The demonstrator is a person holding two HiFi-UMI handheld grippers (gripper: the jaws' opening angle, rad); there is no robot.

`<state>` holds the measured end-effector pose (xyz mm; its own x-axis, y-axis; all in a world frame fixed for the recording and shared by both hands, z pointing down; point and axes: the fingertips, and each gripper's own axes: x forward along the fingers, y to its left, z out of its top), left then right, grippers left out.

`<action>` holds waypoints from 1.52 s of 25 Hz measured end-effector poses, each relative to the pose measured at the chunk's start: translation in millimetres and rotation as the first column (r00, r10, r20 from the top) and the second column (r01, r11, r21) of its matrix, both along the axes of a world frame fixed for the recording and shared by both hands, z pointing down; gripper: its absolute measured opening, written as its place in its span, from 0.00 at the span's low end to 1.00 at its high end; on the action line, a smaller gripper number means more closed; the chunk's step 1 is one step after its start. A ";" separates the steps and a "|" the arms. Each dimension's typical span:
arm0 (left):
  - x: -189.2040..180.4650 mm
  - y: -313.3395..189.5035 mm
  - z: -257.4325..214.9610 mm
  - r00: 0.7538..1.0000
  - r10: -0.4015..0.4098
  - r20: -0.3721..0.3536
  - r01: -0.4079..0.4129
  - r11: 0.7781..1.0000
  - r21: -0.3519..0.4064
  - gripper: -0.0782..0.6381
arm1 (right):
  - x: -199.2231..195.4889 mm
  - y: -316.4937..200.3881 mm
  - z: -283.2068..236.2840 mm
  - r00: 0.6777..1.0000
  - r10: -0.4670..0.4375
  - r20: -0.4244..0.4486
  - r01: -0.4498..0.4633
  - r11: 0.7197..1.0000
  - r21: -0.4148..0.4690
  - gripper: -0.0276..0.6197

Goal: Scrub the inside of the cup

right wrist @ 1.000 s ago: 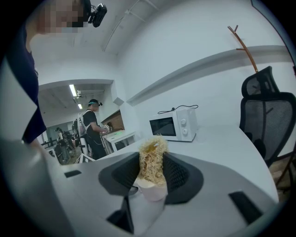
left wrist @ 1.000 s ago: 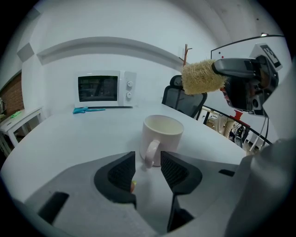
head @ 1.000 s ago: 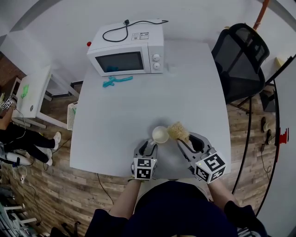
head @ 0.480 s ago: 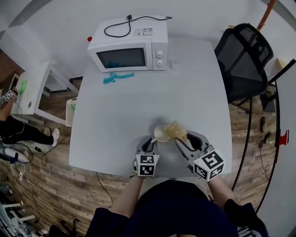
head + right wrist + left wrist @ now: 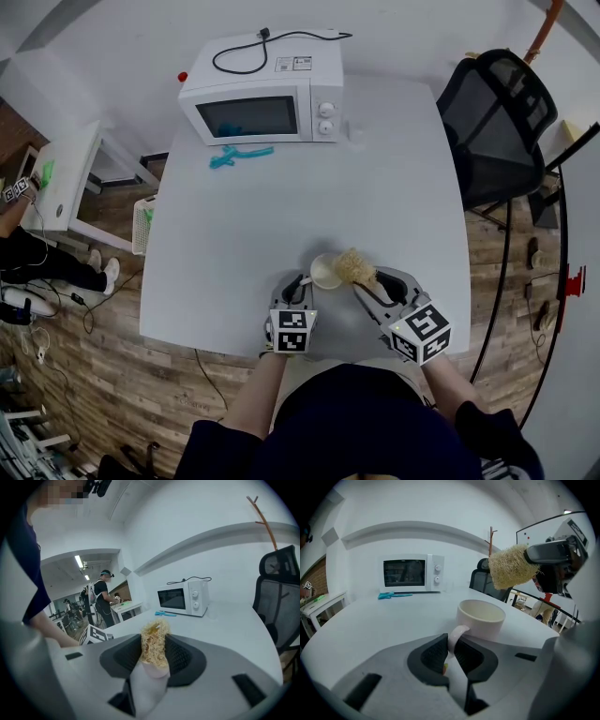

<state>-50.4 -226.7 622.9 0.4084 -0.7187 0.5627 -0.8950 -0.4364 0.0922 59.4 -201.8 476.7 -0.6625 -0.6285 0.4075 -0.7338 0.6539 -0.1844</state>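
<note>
Two grippers, side by side, low over the table's (image 5: 244, 225) near edge | left gripper (image 5: 298, 285) level, jaws closing on the handle of one cup (image 5: 325, 272), upright just ahead | one scrubber (image 5: 354, 266) clamped in the right gripper (image 5: 375, 286), fibrous head raised just right of the cup's rim, apart

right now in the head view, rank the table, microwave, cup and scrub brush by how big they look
1. table
2. microwave
3. cup and scrub brush: they look about alike, so no ranking between them
</note>
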 end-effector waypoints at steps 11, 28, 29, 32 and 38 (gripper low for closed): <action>7.2 4.8 -2.0 0.997 0.056 0.053 -0.059 0.996 0.062 0.17 | -10.0 -1.6 6.7 0.979 -0.147 -0.142 0.151 0.988 0.018 0.29; 19.3 20.4 -17.4 0.961 0.138 0.239 -0.188 0.961 0.204 0.17 | -11.9 36.3 36.1 0.632 -0.453 -0.629 0.611 0.790 0.044 0.29; 19.8 21.0 -17.9 0.959 0.139 0.247 -0.192 0.959 0.210 0.17 | -13.0 38.4 38.8 0.587 -0.462 -0.665 0.648 0.760 0.043 0.29; 20.8 21.3 -18.7 0.954 0.138 0.265 -0.199 0.955 0.221 0.17 | -15.4 43.8 49.0 0.427 -0.471 -0.772 0.759 0.651 0.022 0.29; 23.0 26.4 -20.8 0.943 0.147 0.298 -0.221 0.946 0.235 0.17 | -16.8 51.3 66.6 0.124 -0.420 -0.899 0.902 0.426 -0.074 0.29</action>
